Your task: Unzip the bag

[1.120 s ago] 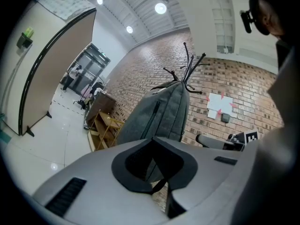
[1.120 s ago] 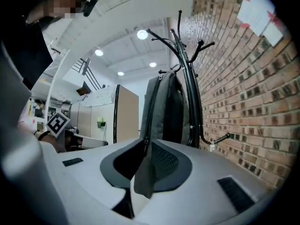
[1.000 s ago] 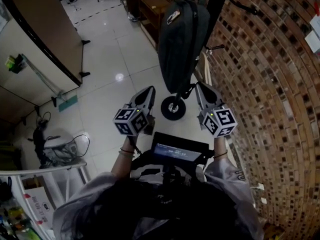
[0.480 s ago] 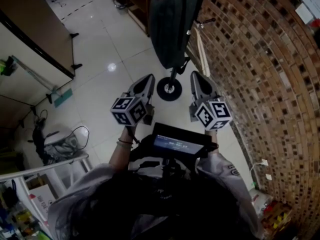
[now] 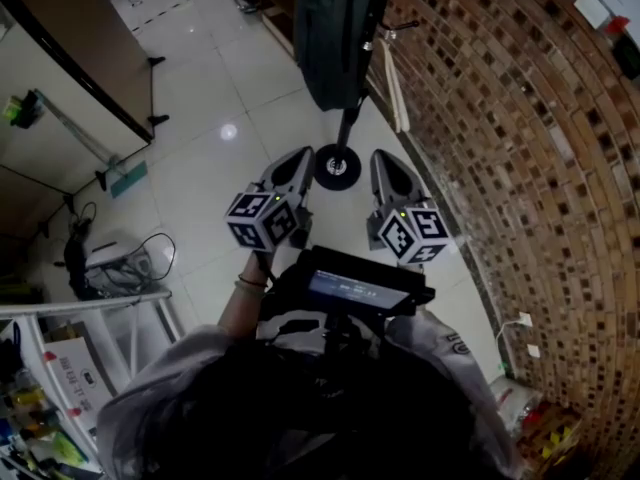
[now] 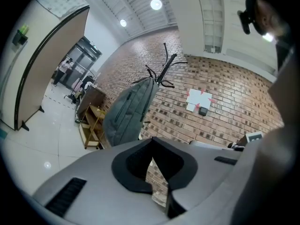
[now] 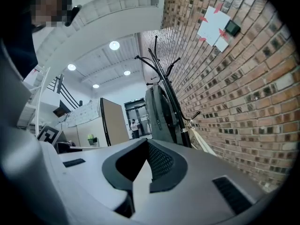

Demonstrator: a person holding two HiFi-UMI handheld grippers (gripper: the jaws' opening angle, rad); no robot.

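Both grippers are up in front of the person, and the bag (image 5: 335,28) hangs dead ahead at twelve o'clock, well apart from either tool; nothing has touched it yet, so by my reading the unzipping has not begun. The left gripper (image 5: 300,156) shows its dark pads pressed tip to tip with nothing between them; the right gripper (image 5: 380,158) is likewise closed and empty, its ribbed pad faces meeting at the tips.

The key relation: the bag hangs off a coat stand (image 5: 350,118) with its long axis vertical, so in the head view it runs along the twelve-to-six line, bottom end towards the grippers. The two jaw tips sit either side of that line, and neither looks clearly nearer. From the right gripper view the bag (image 7: 159,111) stands straight beyond the tips at twelve; from the left gripper view it (image 6: 129,111) sits off at eleven. I'd judge the right has the squarer approach.

The bag is dark grey-green soft fabric, a slim rounded pack shape; seam lines run lengthwise down it, but I cannot pick out the zip pull. The stand is thin black metal with curled hooks; a rough brick wall (image 5: 520,168) fills three o'clock, and a glossy pale tiled floor (image 5: 230,88) lies at ten.
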